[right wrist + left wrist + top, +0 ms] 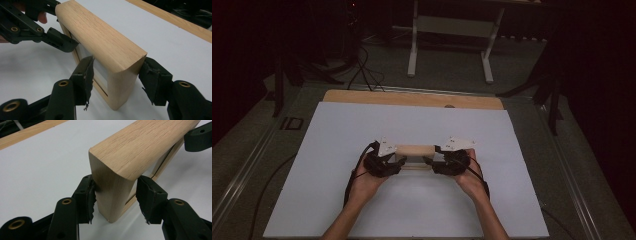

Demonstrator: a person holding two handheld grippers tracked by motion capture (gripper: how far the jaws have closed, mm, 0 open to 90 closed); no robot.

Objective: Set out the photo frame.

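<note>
A light wooden frame (414, 150) with a rounded top rail stands upright on the white board (362, 205). It runs left to right between my two grippers. My left gripper (399, 162) clasps its left end. In the left gripper view both black pads (87, 195) press on the sides of that end of the frame (140, 147). My right gripper (428, 161) clasps the right end. Its pads (153, 75) bear on the frame (100, 40) from both sides. The left gripper (57, 40) shows at the frame's far end in the right gripper view.
A bare wooden strip (412, 98) runs along the board's far edge. Beyond the table, a white trestle stand (452, 30) and black cables (362, 70) sit on the dark floor. Metal rails (562, 165) flank the board.
</note>
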